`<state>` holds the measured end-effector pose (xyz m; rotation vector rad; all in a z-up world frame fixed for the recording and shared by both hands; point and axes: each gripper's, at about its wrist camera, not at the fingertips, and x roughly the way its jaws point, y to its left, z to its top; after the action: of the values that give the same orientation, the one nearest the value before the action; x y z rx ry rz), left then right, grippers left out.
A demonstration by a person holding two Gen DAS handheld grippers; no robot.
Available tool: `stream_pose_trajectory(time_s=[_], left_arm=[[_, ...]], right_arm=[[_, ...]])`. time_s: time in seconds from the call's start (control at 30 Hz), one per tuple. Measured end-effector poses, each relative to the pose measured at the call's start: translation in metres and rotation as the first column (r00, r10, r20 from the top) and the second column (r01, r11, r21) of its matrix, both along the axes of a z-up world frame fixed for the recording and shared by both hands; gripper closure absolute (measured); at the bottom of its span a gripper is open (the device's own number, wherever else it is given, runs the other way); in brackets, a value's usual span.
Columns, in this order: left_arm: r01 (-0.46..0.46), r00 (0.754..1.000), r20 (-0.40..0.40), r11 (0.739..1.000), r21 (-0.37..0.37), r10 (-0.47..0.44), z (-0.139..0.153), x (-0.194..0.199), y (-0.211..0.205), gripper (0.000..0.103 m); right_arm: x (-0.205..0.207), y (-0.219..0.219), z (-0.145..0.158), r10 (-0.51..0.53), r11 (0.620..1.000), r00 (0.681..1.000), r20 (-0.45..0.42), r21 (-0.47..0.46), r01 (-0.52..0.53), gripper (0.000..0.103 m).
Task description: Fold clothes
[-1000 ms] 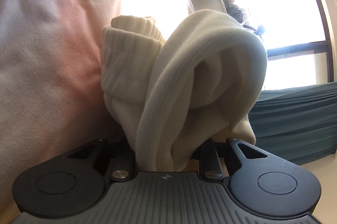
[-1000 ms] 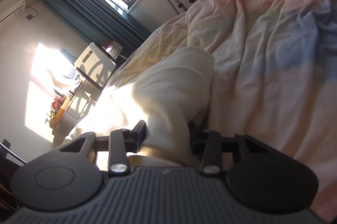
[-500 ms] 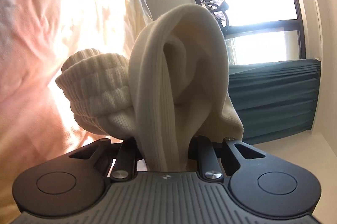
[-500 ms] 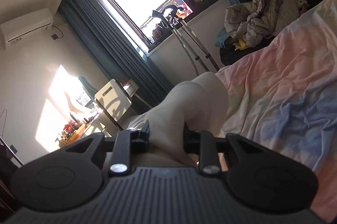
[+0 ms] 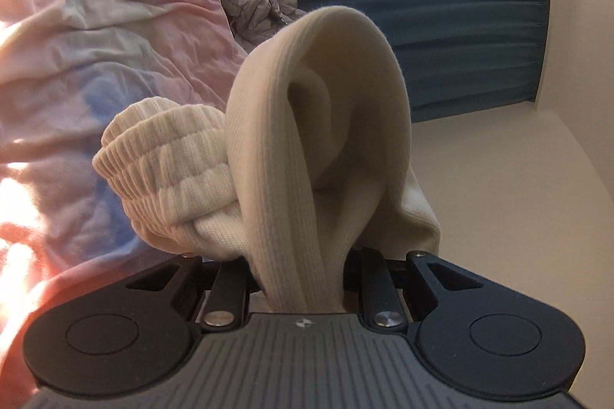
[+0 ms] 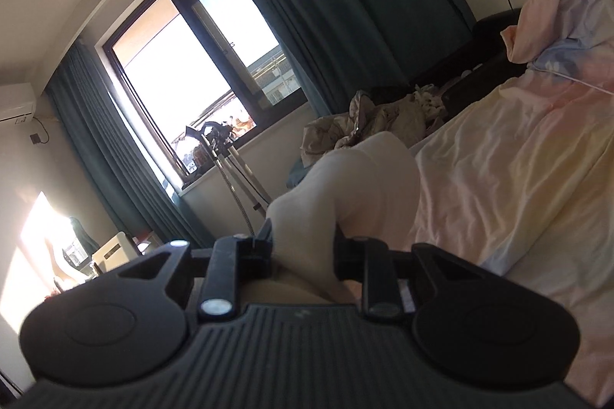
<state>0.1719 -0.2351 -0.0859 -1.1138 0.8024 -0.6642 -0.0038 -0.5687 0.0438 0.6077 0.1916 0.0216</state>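
1. Currently left gripper [image 5: 303, 278] is clamped on a cream sock [image 5: 307, 148], held clear of the bed [image 5: 96, 25]; right gripper [image 6: 303, 251] is pinched on a pale sock [image 6: 345, 201] beside the bed.
2. Risk: thin grips, so fabric may slip out.
3. Count: two grippers, one bed; the number of socks is unclear.

A bed [image 6: 499, 186] runs ahead and to the right of the right tool; a crumpled pastel sheet [image 5: 96, 36] covers it; a pillow [image 6: 552, 5] lies at its far end.
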Motion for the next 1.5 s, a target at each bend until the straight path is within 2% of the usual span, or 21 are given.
stream_pose_trajectory(time_s=[0.13,0.27,0.33,0.5,0.57,0.63,0.7,0.8,0.83,0.87,0.97,1.03,1.13,1.17,1.27,1.4,1.5], left_arm=[[0.071,0.997,0.005,0.995,0.063,-0.072,-0.025,0.027,-0.045,0.081],[0.110,0.992,0.042,0.981,0.159,-0.118,-0.058,0.046,-0.071,0.081],[0.124,0.987,0.074,0.972,0.199,-0.141,-0.075,0.049,-0.077,0.081],[0.179,0.971,0.119,0.958,0.225,-0.210,-0.089,0.034,-0.068,0.082],[0.185,0.967,0.132,0.955,0.232,-0.219,-0.091,0.024,-0.062,0.081],[0.187,0.966,0.135,0.957,0.223,-0.220,-0.095,0.019,-0.056,0.080],[0.192,0.968,0.121,0.959,0.208,-0.220,-0.097,0.021,-0.053,0.080],[0.199,0.969,0.098,0.955,0.222,-0.225,-0.095,0.020,-0.048,0.073],[0.208,0.969,0.085,0.950,0.233,-0.233,-0.092,0.018,-0.045,0.067],[0.216,0.968,0.072,0.945,0.245,-0.240,-0.089,0.015,-0.042,0.050],[0.207,0.968,0.072,0.926,0.315,-0.241,-0.074,0.010,-0.031,0.030],[0.210,0.964,0.078,0.911,0.354,-0.253,-0.061,0.005,-0.023,0.023],[0.219,0.952,0.106,0.880,0.421,-0.288,-0.038,-0.004,-0.008,0.022],[0.201,0.947,0.136,0.867,0.455,-0.291,-0.027,-0.009,-0.003,0.021],[0.135,0.921,0.233,0.817,0.560,-0.312,0.009,-0.032,0.017,0.010],[0.072,0.898,0.303,0.785,0.616,-0.320,0.049,-0.050,0.046,0.009],[0.013,0.879,0.361,0.771,0.637,-0.312,0.083,-0.068,0.076,0.004]], right_arm=[[-0.002,-0.049,-0.035,-0.069,0.997,0.997,-0.019,0.025,0.070,0.076],[0.004,-0.075,-0.087,-0.110,0.991,0.991,-0.081,0.060,0.116,0.075],[0.006,-0.077,-0.118,-0.120,0.989,0.984,-0.130,0.076,0.130,0.075],[-0.005,-0.070,-0.181,-0.139,0.973,0.962,-0.236,0.150,0.177,0.075],[-0.012,-0.065,-0.199,-0.137,0.965,0.953,-0.271,0.178,0.190,0.075],[-0.019,-0.060,-0.205,-0.143,0.960,0.954,-0.265,0.198,0.198,0.074],[-0.019,-0.058,-0.204,-0.146,0.959,0.953,-0.267,0.200,0.203,0.073],[-0.018,-0.054,-0.197,-0.150,0.962,0.948,-0.280,0.178,0.205,0.071],[-0.019,-0.054,-0.194,-0.151,0.961,0.946,-0.286,0.183,0.209,0.068],[-0.020,-0.055,-0.192,-0.152,0.959,0.944,-0.291,0.190,0.212,0.067],[-0.026,-0.055,-0.181,-0.164,0.953,0.937,-0.310,0.195,0.232,0.062],[-0.032,-0.052,-0.172,-0.183,0.956,0.930,-0.320,0.163,0.244,0.062],[-0.043,-0.045,-0.154,-0.227,0.961,0.918,-0.324,0.076,0.265,0.062],[-0.046,-0.043,-0.147,-0.240,0.962,0.918,-0.317,0.053,0.269,0.062],[-0.054,-0.036,-0.127,-0.244,0.968,0.926,-0.290,-0.008,0.252,0.062],[-0.059,-0.019,-0.094,-0.221,0.975,0.943,-0.250,-0.065,0.211,0.062],[-0.059,0.005,-0.061,-0.186,0.980,0.962,-0.199,-0.113,0.166,0.062]])
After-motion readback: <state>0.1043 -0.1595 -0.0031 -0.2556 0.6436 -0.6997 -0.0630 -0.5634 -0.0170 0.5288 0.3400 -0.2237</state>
